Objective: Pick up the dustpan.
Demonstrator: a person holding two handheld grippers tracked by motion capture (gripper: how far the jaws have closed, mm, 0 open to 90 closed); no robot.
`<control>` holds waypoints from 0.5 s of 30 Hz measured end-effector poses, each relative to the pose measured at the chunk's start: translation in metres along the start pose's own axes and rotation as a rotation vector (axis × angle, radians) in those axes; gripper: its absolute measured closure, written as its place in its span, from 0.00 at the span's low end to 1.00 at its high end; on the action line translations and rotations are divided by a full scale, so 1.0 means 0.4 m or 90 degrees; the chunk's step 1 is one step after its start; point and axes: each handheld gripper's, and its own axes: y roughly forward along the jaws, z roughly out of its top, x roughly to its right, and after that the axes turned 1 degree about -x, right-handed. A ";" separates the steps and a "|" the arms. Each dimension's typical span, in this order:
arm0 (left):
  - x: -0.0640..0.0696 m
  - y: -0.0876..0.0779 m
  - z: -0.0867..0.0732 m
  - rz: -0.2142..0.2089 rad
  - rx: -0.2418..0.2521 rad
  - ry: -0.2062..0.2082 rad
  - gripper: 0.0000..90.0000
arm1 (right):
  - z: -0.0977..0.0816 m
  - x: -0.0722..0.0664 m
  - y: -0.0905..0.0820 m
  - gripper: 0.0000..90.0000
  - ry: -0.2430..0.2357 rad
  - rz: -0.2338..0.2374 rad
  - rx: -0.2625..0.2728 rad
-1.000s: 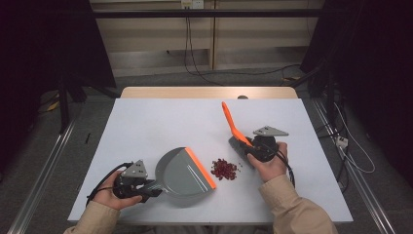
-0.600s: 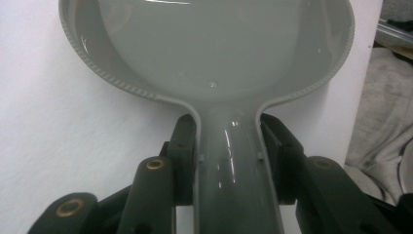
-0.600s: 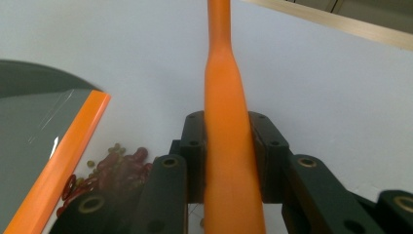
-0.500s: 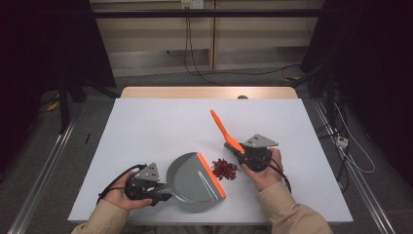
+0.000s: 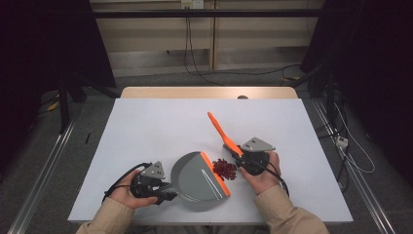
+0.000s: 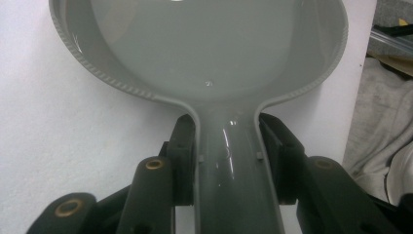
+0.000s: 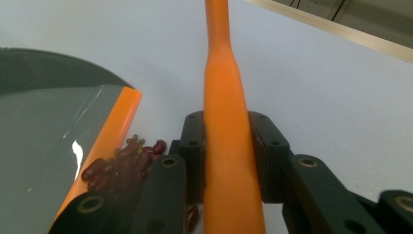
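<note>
White laminate covers the table (image 5: 146, 122), which has a pale wooden strip along its far edge; beyond it stand a light wall panel with hanging cables, dark curtains at both sides, and a grey floor with metal rails.

At the left of the high view, the left gripper (image 5: 163, 191) lies low near the table's near edge, held in the person's left hand (image 5: 127, 191). Its jaws are clamped on the neck of the grey dustpan (image 5: 197, 181); the left gripper view shows the black pads (image 6: 185, 146) pressing both sides of the handle where it widens into the pan. The dustpan lies flat near the front middle of the table, its long axis running from the handle at the left to the orange lip (image 5: 215, 173) at the right, mouth facing right and slightly away.

Just beside that lip lies a small heap of dark red beans (image 5: 225, 168), touching or nearly touching it; which cannot be told.

Right of the heap, the right gripper (image 5: 242, 160), in the right hand (image 5: 261, 175), grips an orange brush handle (image 5: 221, 132) that slants up and away to the left. In the right gripper view the pads (image 7: 195, 146) squeeze the handle (image 7: 224, 161). The brush's bristle end is hidden under the gripper, and the handle's tip is cut off in that view.
</note>
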 end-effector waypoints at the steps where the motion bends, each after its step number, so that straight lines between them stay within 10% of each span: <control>1: 0.000 0.000 -0.001 -0.001 0.001 -0.004 0.69 | 0.000 0.002 0.000 0.79 0.001 0.000 0.000; 9: -0.002 0.002 -0.003 -0.005 -0.004 -0.002 0.69 | 0.036 0.019 0.008 0.68 0.013 -0.009 -0.056; 15: -0.002 0.006 -0.004 -0.006 0.004 -0.013 0.69 | 0.074 0.021 0.023 0.78 -0.018 -0.002 -0.131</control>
